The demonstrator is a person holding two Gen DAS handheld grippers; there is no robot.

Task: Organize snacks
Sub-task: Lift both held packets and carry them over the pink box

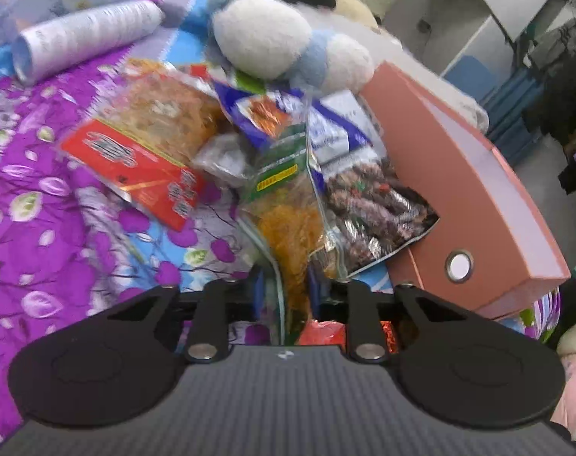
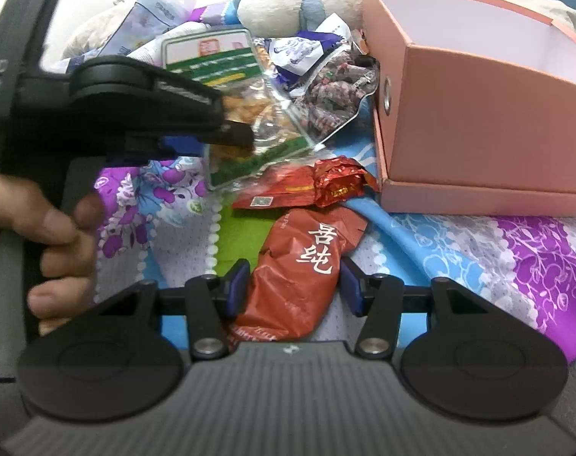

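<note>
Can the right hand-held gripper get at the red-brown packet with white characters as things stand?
Probably yes. The right hand-held gripper is open, and the red-brown packet already lies between its blue fingers, flat on the bedspread. Nothing covers its near end; the left hand-held gripper is busy farther back with the green-labelled bag.

A glossy, crinkled red foil snack pouch (image 2: pixel 303 277) lies on a soft printed purple-and-blue cloth bedsheet (image 2: pixel 516 250). The clear shiny plastic bag of orange snacks (image 1: pixel 288 224) looks wrinkled. The pink cardboard box (image 2: pixel 478 121) is matt and smooth. A fuzzy white-and-blue plush toy (image 1: pixel 265 38) looks woolly.
</note>
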